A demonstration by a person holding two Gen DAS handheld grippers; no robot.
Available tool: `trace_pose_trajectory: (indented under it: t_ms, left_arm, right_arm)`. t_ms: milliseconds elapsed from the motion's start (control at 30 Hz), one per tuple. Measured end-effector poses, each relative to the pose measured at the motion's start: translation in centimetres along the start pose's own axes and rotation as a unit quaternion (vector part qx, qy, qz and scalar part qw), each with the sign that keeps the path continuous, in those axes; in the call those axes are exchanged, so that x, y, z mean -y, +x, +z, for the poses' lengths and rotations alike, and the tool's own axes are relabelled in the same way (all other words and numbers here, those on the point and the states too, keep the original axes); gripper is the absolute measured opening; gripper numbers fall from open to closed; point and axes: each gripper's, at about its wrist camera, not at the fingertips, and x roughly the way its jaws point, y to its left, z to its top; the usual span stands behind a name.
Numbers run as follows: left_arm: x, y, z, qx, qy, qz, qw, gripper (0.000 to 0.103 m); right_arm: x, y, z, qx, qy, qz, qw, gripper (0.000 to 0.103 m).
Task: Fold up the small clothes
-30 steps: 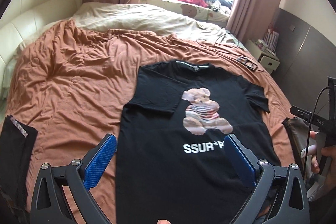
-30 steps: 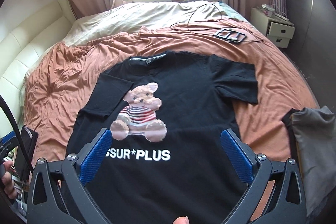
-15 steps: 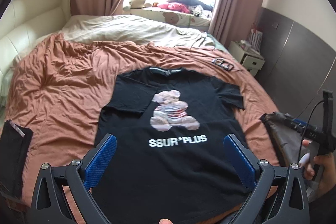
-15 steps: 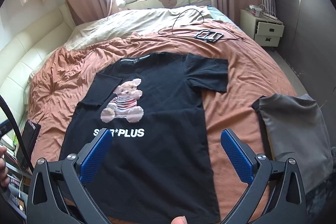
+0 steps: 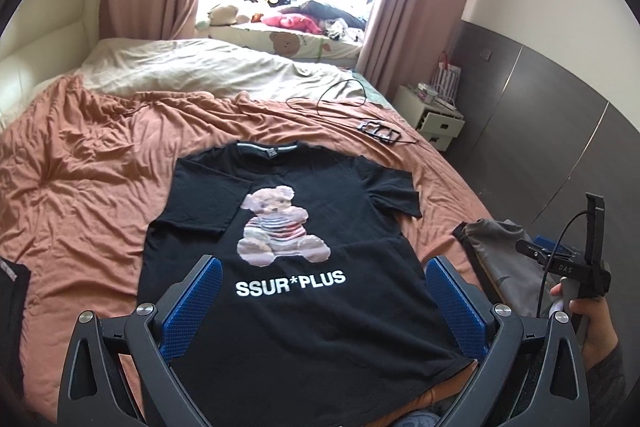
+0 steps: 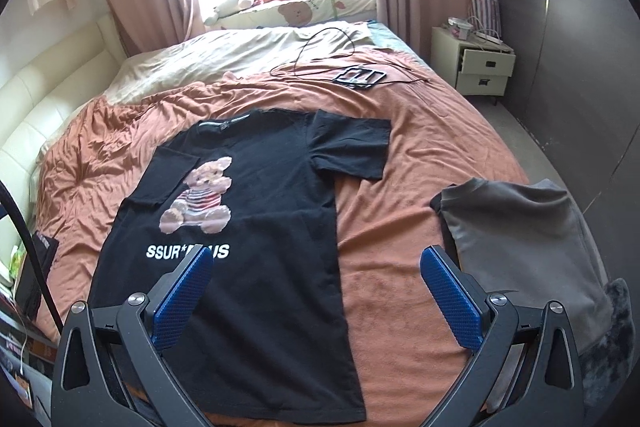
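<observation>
A black short-sleeved cotton T-shirt [image 5: 288, 291] with a teddy-bear print and the white lettering "SSUR*PLUS" lies flat, front side up, on the rust-orange bedsheet [image 5: 88, 195] of the bed. The collar points toward the far side of the bed and the hem lies at the near edge. Both sleeves are spread outward; the left sleeve shows a fold along its lower edge.

The left gripper [image 5: 320, 307] hangs above the near part of the T-shirt. Its two blue-padded fingers [image 5: 192, 303] are spread wide apart and grasp nothing. The right gripper [image 6: 316, 299] is positioned over the right edge of the T-shirt [image 6: 256, 211] and the bare bedsheet [image 6: 408, 163] beside it. Its fingers [image 6: 452, 303] are likewise spread wide and empty.

A folded grey garment [image 6: 528, 235] lies at the near right of the bed, apart from the T-shirt. A dark folded cloth [image 5: 12, 291] rests at the near left edge. A black cable [image 6: 320, 55] and a small black frame-like object [image 6: 360, 77] lie on the far part of the bed. In the left wrist view, a hand [image 5: 588, 315] grips the handle of the right gripper at the right edge.
</observation>
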Motion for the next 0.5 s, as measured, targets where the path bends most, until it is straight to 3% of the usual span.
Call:
trace_pose_trajectory:
  t_ms: [500]
  left_arm:
    - [-2.2,8.6,3.1,-0.006,-0.024,-0.048,0.9985,0.102]
  right_arm:
    - [3.6,8.0,2.5,0.004,0.021,-0.019,1.000,0.103]
